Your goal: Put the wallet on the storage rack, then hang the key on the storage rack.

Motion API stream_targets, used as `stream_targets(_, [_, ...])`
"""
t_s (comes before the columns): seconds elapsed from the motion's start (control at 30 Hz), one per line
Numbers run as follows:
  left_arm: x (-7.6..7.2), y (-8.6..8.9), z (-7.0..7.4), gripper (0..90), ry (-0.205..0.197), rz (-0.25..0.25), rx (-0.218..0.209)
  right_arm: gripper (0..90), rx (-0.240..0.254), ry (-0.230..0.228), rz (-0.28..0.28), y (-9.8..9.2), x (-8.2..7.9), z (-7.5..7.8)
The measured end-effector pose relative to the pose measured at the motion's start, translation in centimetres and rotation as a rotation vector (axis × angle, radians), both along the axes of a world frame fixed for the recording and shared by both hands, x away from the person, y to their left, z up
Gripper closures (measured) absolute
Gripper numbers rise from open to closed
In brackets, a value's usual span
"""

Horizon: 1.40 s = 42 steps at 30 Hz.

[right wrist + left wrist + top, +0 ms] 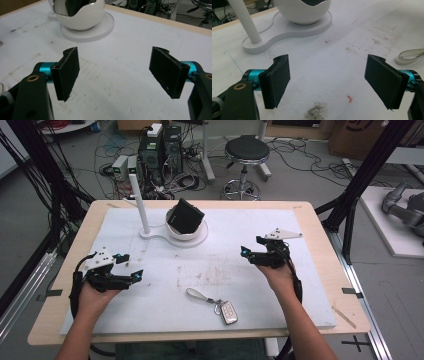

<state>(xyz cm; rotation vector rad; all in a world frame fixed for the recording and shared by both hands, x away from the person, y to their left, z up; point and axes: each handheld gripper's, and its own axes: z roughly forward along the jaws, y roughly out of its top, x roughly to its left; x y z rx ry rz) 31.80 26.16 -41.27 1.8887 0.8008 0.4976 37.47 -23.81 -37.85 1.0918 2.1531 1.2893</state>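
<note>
Two tools rest low over the white-covered worktop (300,235), one in each of the person's hands. Left tool (131,266): jaws spread wide with nothing between them; in the left gripper view (327,81) only stained white surface lies between the black pads (277,80). Right tool (246,254): jaws likewise parted and empty, as the right gripper view (115,75) confirms.

A key fob (229,312) with a grey strap loop (197,295) lies flat on the worktop between the two tools and nearer the person than either, closer to the right hand (278,275) than to the left, touching neither. The end of the loop (410,55) shows just beyond the left tool's right-side pad in the left gripper view.

Ahead of both tools stands a white egg-shaped cup (184,232) on a flat white base (197,240), holding a tilted black object (185,216); a white post (140,202) rises from the same base, on the left tool's side. The cup stands well apart from both tools.
</note>
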Motion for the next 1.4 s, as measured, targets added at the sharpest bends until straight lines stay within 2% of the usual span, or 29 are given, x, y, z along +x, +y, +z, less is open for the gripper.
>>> stream_targets(0.17, [0.3, -0.2, 0.2, 20.6, -0.007, -0.012, -0.014, 21.9, -0.002, 0.012, 0.003, -0.6, -0.8, -1.3])
stream_targets(0.33, [0.5, -0.2, 0.1, 20.6, -0.007, -0.012, -0.016, 19.9, 0.014, 0.022, 0.028, -0.7, -0.9, -1.7])
stream_targets(0.57, [0.4, -0.1, 0.2, 20.6, -0.007, -0.004, -0.018, 19.0, -0.006, 0.046, 0.080, 0.5, -0.8, -2.1])
stream_targets(0.77, [0.2, 0.0, 0.2, 20.6, -0.011, -0.001, -0.011, 19.0, 0.009, 0.035, 0.112, 0.8, -1.0, -1.9])
stream_targets(1.0, [-0.3, 0.6, 0.3, 20.6, -0.017, 0.017, -0.013, 19.0, -0.004, 0.039, 0.158, 1.8, -1.3, -2.0])
stream_targets(1.4, [-0.6, 0.8, 0.4, 20.6, -0.019, 0.023, -0.004, 19.0, -0.050, 0.045, 0.278, 4.4, -3.3, -2.5])
